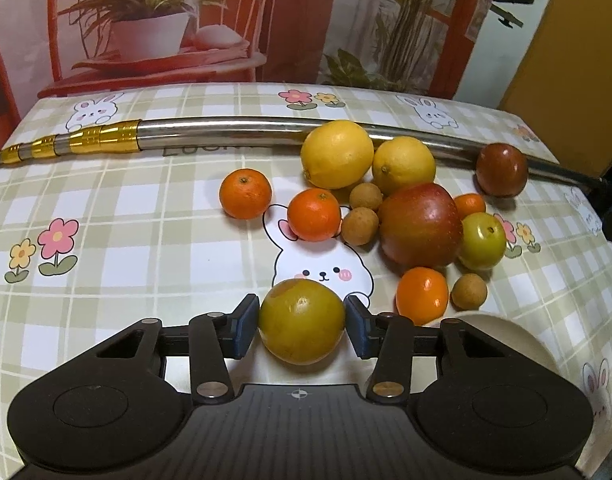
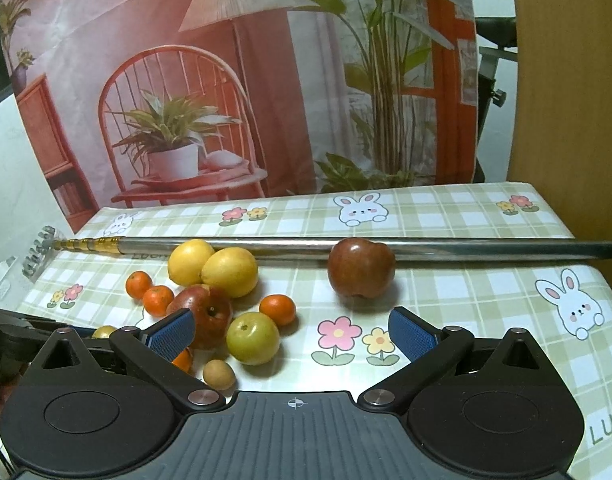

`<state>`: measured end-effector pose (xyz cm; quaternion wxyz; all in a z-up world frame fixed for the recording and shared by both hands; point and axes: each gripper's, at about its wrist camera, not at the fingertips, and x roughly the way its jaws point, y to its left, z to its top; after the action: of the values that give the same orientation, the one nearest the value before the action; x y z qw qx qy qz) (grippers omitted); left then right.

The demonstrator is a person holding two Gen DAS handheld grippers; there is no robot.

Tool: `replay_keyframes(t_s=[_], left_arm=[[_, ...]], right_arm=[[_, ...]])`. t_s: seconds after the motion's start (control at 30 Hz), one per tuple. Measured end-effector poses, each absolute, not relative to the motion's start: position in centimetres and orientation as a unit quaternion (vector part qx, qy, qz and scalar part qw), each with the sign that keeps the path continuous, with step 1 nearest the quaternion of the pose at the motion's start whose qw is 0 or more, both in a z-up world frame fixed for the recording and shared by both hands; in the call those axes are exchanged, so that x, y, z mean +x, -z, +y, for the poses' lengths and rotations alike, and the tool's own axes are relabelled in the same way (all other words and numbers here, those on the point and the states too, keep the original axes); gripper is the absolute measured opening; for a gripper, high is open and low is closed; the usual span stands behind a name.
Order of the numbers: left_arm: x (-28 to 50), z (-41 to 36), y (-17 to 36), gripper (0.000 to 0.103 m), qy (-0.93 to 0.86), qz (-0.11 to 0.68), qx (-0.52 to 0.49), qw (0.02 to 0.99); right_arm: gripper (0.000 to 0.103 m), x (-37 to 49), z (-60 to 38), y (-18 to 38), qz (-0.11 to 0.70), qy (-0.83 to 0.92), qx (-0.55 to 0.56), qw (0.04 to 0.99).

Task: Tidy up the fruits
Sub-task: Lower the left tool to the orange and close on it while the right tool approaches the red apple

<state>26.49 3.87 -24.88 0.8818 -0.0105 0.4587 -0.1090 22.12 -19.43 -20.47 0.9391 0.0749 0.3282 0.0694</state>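
Fingers [image 1: 301,325] on my left unit are clamped w/ both pads against the green plum [image 1: 302,322] just above the counter [image 1: 126,220], pulled clear of the fruit pile so nothing rolls, while right fingers [image 2: 293,334] hang spread wide, empty, near the dark red apple [image 2: 361,267].

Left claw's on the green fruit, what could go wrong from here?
1. The left claw pinches the round green fruit only at its sides, so it might slip or roll out.
2. The fruit cluster by the big apple sits packed tight; a bump could scatter it.
3. The right claw is open beside it.
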Motion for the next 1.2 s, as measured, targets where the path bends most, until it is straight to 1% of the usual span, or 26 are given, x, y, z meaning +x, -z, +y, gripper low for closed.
replay_keyframes(t_s=[0.47,0.87,1.03,1.2], left_arm=[[25.6,4.8,24.9,0.049,0.095,0.48,-0.014,0.872],[25.9,5.3,24.1,0.049,0.092,0.464,-0.038,0.88],[26.7,5.9,22.5,0.049,0.1,0.439,-0.063,0.891],[29.2,7.1,21.5,0.049,0.061,0.396,-0.08,0.913]], right_arm=[[0.102,21.9,-19.8,20.6,0.332,-0.068,0.079,0.938],[0.102,22.0,-19.4,20.9,0.339,-0.072,0.076,0.935],[0.102,22.1,-19.4,21.2,0.342,-0.069,0.073,0.934],[0.102,22.5,-19.1,21.7,0.349,-0.072,0.071,0.932]])
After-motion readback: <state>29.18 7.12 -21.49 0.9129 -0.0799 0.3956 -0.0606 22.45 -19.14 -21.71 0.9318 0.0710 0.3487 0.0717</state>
